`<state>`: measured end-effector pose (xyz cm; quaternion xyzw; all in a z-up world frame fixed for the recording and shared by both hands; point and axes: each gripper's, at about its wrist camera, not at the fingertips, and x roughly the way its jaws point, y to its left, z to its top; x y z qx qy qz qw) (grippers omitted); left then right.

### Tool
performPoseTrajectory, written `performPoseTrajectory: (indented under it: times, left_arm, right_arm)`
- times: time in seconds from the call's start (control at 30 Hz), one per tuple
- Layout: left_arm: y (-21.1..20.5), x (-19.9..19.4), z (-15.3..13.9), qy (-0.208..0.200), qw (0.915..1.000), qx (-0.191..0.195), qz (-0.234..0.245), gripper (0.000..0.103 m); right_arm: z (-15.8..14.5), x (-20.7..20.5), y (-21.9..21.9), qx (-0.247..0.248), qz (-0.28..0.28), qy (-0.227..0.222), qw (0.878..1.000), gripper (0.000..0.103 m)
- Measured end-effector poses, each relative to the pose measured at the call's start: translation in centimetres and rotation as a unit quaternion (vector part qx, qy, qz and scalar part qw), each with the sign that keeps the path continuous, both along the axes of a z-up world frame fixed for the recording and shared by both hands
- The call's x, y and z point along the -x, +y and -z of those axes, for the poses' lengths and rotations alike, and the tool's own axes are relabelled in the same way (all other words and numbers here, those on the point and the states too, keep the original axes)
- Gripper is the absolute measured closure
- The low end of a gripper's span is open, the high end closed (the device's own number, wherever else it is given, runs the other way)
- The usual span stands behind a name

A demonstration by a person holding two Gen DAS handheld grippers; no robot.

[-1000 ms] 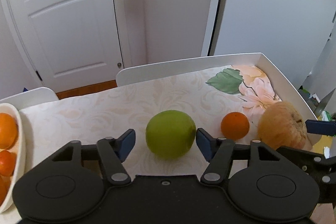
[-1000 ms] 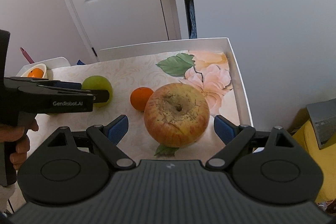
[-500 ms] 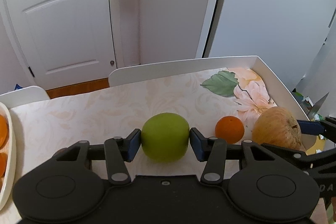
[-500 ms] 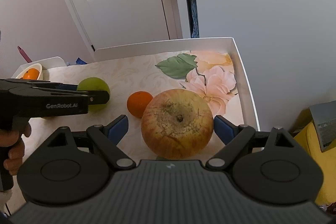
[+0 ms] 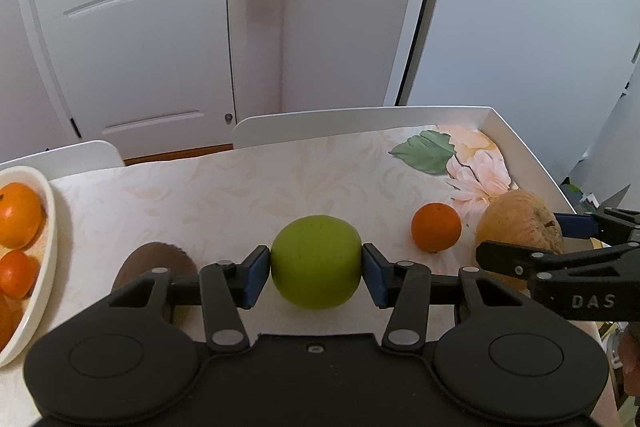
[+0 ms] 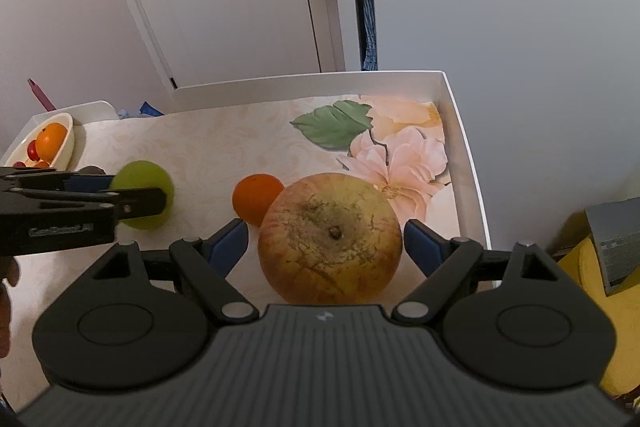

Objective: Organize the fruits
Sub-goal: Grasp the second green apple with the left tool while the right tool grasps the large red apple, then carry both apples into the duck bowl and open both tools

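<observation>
Left gripper (image 5: 316, 275) clamps smooth round green apple (image 5: 316, 261). Right gripper (image 6: 326, 243) closing around big russeted yellow-red apple (image 6: 329, 237) near tray's right edge, pads not touching.

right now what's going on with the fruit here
A person holds a gripper in each hand. The left gripper is shut on the round green apple. The right gripper's jaws are closing around the large russet yellow-red apple, not yet touching. A small orange lies between them.
</observation>
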<state>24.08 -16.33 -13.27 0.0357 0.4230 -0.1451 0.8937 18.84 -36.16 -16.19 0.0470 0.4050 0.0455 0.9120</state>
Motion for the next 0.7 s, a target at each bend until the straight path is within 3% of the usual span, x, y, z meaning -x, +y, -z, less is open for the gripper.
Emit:
performPoseTrajectory:
  times: [0.07, 0.3, 0.7]
  left_arm:
    - [0.2, 0.4, -0.2, -0.002, 1.0000, 0.001, -0.004, 0.049]
    - [1.3, 2.0, -1.7, -0.017, 0.9995, 0.009, -0.026, 0.049]
    - [5.8, 4.8, -6.1, -0.050, 0.9948, 0.033, -0.083, 0.049]
  right_arm:
    - [0.2, -0.1, 0.0, 0.004, -0.002, 0.001, 1.000, 0.013]
    - [-0.1, 0.0, 0.7, 0.024, -0.007, 0.001, 1.000, 0.014]
    - [-5.3, 0.3, 5.7, 0.008, -0.058, -0.036, 0.998, 0.014]
